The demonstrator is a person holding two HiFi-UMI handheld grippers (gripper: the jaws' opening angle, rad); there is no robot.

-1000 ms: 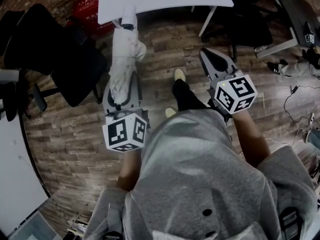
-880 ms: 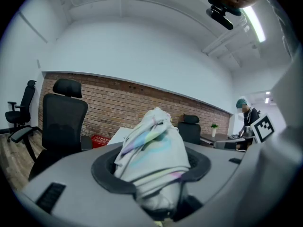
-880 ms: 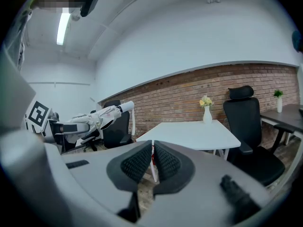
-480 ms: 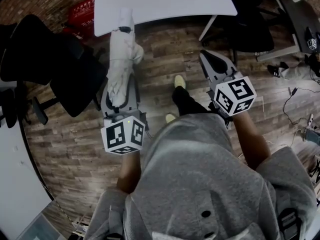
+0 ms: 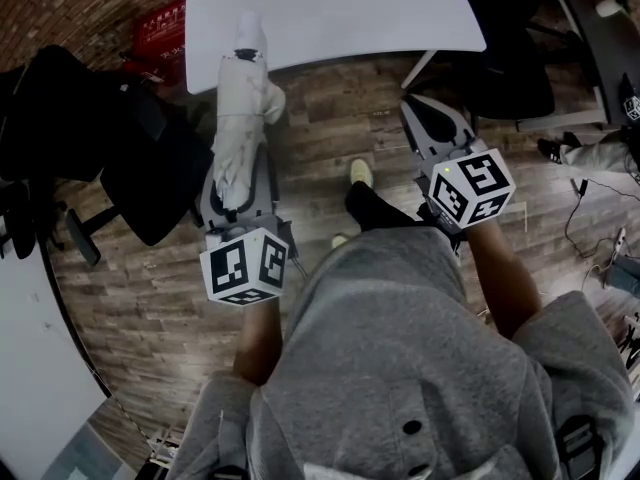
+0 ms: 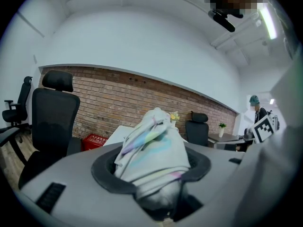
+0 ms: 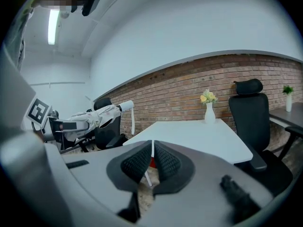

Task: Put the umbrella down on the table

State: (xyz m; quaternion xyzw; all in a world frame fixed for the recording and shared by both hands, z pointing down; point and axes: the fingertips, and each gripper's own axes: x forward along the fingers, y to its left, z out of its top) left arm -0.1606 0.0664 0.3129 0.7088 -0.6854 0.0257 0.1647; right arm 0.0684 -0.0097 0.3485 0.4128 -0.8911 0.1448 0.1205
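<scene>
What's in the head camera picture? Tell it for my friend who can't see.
Seen from above, a person in a grey top holds a folded white fabric umbrella in the jaws of the left gripper, its end pointing at a white table. The right gripper, jaws together, holds nothing above the wooden floor.

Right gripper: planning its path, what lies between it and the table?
Head view: only wooden floor and the white leg of the table, ahead of the right gripper.
</scene>
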